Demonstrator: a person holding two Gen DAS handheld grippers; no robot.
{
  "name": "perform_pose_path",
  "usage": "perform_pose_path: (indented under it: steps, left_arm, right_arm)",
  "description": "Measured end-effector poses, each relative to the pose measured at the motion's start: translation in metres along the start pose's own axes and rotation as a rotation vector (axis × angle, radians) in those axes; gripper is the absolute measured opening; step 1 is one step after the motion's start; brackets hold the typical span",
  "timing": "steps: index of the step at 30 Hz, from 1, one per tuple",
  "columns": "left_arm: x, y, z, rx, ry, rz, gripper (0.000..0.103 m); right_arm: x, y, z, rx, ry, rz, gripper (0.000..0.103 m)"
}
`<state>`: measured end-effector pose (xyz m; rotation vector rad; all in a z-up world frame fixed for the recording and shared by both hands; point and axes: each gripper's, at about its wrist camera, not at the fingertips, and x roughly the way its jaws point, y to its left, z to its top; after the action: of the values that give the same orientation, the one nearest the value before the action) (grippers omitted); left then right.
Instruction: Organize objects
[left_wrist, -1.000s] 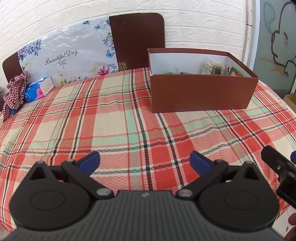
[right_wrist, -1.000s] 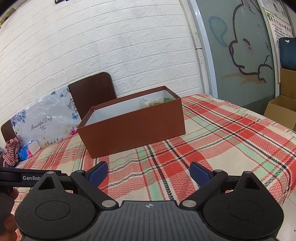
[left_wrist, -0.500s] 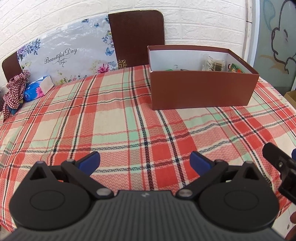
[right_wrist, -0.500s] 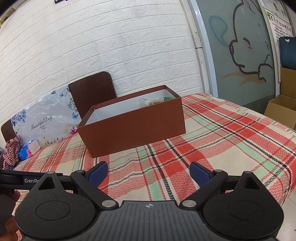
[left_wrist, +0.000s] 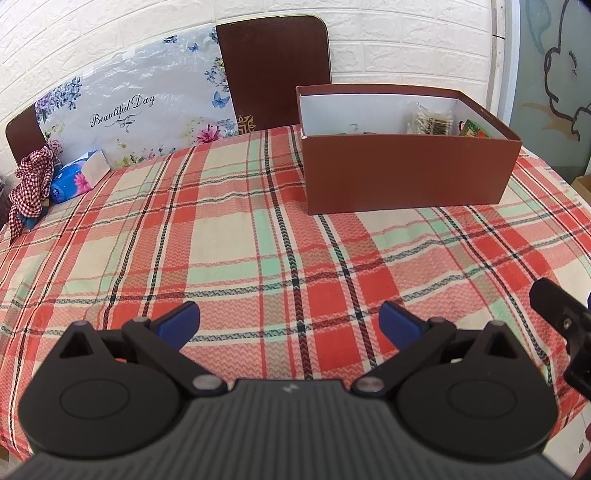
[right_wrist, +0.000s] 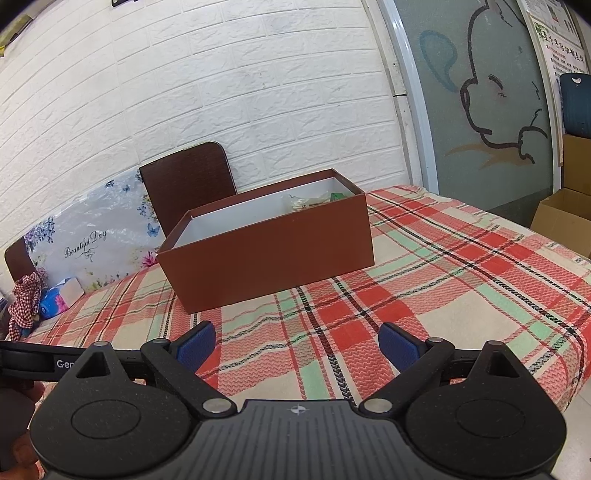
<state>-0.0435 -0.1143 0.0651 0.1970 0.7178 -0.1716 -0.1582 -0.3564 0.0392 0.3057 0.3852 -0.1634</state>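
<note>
Plaid cloth in red, cream and green covers the one surface (left_wrist: 229, 229), which carries one open brown box (left_wrist: 406, 173) toward its far right. Behind stand two dark chair backs (left_wrist: 273, 70) and one floral "Beautiful Day" panel (left_wrist: 129, 110). At the far left edge lie one blue tissue pack (left_wrist: 79, 177) and one checked cloth (left_wrist: 31, 184). Inside the white-lined box, a bag of cotton swabs (left_wrist: 430, 123) and a green packet (left_wrist: 474, 129) rest at the right end; other contents sit below the rim and are hard to make out. Left hand-held gripper (left_wrist: 290, 325) and right hand-held gripper (right_wrist: 297, 349) both hang released, blue pads spread, grasping nothing.
</note>
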Motion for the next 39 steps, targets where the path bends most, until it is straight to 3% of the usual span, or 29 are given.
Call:
perform_pose_path:
  steps: [39]
  left_arm:
    - [0.0040, 0.0004, -0.0008, -0.005, 0.009, -0.004, 0.103]
  right_arm:
    - [0.0026, 0.0017, -0.0007, -0.001, 0.000, 0.007, 0.095]
